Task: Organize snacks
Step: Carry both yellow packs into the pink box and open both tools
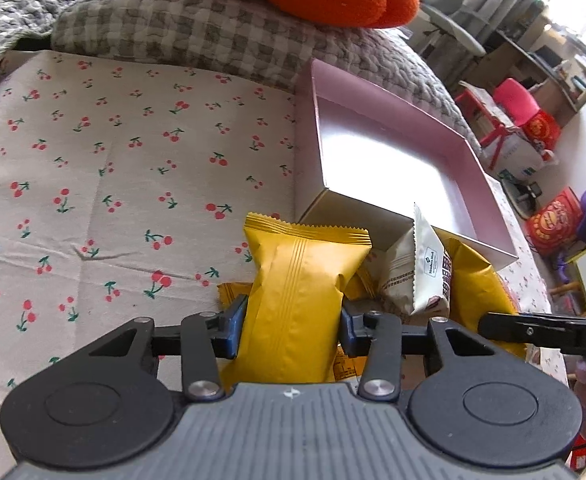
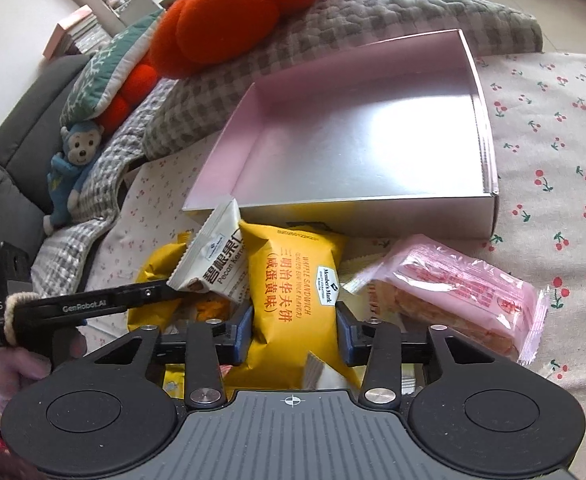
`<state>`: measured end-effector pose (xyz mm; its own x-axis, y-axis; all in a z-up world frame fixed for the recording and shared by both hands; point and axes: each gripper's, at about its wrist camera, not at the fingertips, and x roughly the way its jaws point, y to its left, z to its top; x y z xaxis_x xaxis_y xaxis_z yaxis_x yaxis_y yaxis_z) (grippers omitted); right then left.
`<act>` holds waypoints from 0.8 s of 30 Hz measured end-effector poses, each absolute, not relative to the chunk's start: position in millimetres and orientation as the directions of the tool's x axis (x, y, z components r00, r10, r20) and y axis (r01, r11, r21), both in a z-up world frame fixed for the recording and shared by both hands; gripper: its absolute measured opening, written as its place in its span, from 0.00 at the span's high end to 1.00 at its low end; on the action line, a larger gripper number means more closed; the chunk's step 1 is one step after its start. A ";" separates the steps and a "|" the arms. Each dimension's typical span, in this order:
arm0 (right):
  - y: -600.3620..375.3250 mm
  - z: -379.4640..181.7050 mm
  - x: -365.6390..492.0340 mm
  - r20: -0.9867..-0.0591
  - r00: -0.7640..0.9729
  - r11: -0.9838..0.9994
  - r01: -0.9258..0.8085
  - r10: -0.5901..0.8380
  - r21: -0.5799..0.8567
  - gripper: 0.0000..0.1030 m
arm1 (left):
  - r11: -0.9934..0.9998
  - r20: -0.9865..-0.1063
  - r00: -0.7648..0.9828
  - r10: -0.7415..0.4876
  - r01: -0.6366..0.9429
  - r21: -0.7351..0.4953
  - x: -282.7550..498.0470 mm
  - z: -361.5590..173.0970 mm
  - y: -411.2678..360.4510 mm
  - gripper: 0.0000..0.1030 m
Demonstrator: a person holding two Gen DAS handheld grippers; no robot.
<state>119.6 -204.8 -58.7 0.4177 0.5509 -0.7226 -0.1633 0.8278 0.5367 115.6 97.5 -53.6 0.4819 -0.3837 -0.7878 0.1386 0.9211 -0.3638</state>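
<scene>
My left gripper (image 1: 291, 330) is shut on a plain yellow snack packet (image 1: 297, 292), its blue pads pinching the packet's waist. In the right wrist view my right gripper (image 2: 294, 334) is shut on a yellow waffle sandwich packet (image 2: 293, 280). A white pecan packet (image 2: 217, 260) leans between the two yellow ones and also shows in the left wrist view (image 1: 425, 264). A pink wrapped snack (image 2: 453, 296) lies to the right. Just beyond the pile an open box with pink walls (image 2: 373, 216) stands with nothing in it; its near wall (image 1: 313, 140) shows in the left view.
Everything rests on a cherry-print cloth (image 1: 113, 180) over a sofa. A grey checked blanket (image 2: 221, 104), an orange plush (image 2: 229, 16) and a blue monkey toy (image 2: 73, 168) lie behind the box. More packets lie under the pile. A person's hand (image 2: 13, 364) holds the left gripper.
</scene>
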 end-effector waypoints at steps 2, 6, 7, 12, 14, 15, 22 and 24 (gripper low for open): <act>-204.9 -56.4 118.9 -0.717 0.420 0.823 -0.165 0.557 0.544 0.63 | 0.927 -0.792 0.486 -0.369 0.124 -0.355 115.3 -51.5 98.4 0.61; -204.4 -52.1 117.7 -0.709 0.425 0.818 -0.160 0.562 0.552 0.64 | 0.933 -0.791 0.503 -0.349 0.105 -0.345 113.6 -44.8 101.9 0.61; -204.3 -50.4 117.3 -0.706 0.428 0.816 -0.161 0.565 0.555 0.64 | 0.934 -0.790 0.506 -0.346 0.101 -0.344 112.5 -42.7 101.8 0.62; -204.6 -38.3 114.6 -0.688 0.448 0.810 -0.169 0.571 0.561 0.64 | 0.937 -0.779 0.531 -0.334 0.099 -0.334 108.0 -30.7 101.1 0.62; -205.8 -33.1 113.8 -0.681 0.459 0.809 -0.169 0.570 0.564 0.64 | 0.940 -0.774 0.542 -0.327 0.100 -0.327 107.5 -25.9 98.1 0.62; -206.8 -30.7 113.6 -0.675 0.465 0.805 -0.168 0.573 0.568 0.64 | 0.940 -0.770 0.548 -0.325 0.101 -0.325 107.1 -23.4 97.1 0.63; -217.5 -17.5 117.4 -0.649 0.520 0.804 -0.136 0.555 0.578 0.64 | 0.953 -0.753 0.593 -0.286 0.091 -0.290 103.4 -9.9 83.2 0.63; -222.6 -15.0 120.0 -0.643 0.540 0.806 -0.122 0.544 0.579 0.64 | 0.953 -0.750 0.597 -0.285 0.094 -0.287 106.1 -7.6 76.0 0.63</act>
<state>120.0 -222.6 -15.0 0.5398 0.5435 -0.6428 -0.1225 0.8062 0.5788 106.1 76.0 -7.6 0.5966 -0.2852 -0.7502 0.0943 0.9532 -0.2874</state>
